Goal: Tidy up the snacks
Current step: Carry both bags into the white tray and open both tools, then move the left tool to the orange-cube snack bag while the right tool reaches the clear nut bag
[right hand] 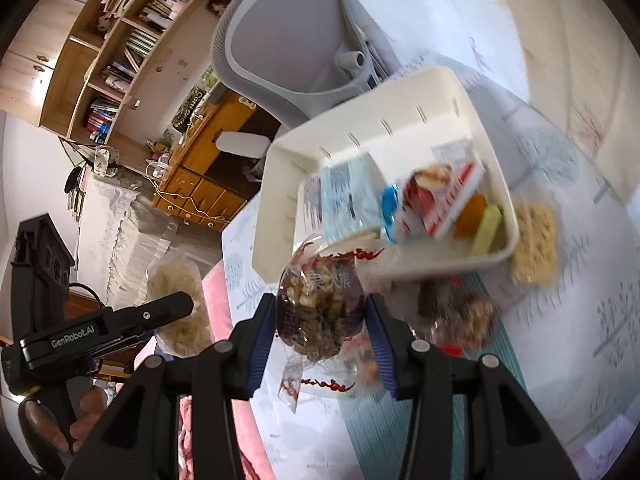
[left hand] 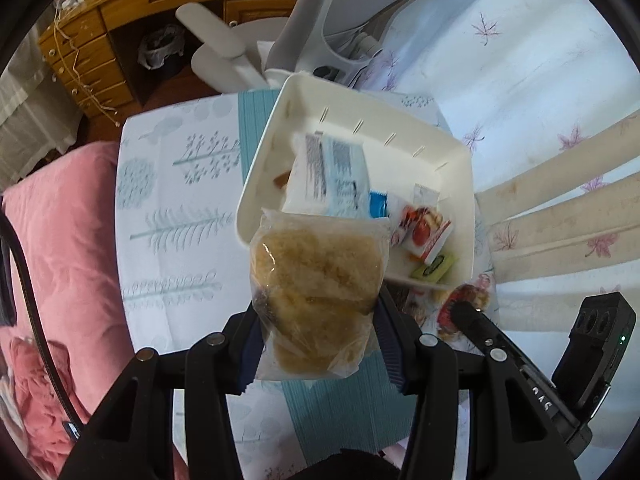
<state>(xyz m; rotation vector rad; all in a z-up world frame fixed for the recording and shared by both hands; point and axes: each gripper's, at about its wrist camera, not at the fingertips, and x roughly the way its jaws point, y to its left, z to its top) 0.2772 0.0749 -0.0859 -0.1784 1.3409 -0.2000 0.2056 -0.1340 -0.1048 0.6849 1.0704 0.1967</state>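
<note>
Clear bag of pale shredded snack [left hand: 316, 292] is hanging between pads of left tool [left hand: 316, 344], half-closed and pinching it, above near rim of white bin [left hand: 460, 168]. Dark nut packet [right hand: 320, 312] is being gripped in right tool [right hand: 320, 340], narrowly closed, also before bin. Bin is sitting on counter [left hand: 180, 216], already holding several packets. Step: carrying both snacks to bin. Next move probably needs tools over bin, then opening.
</note>
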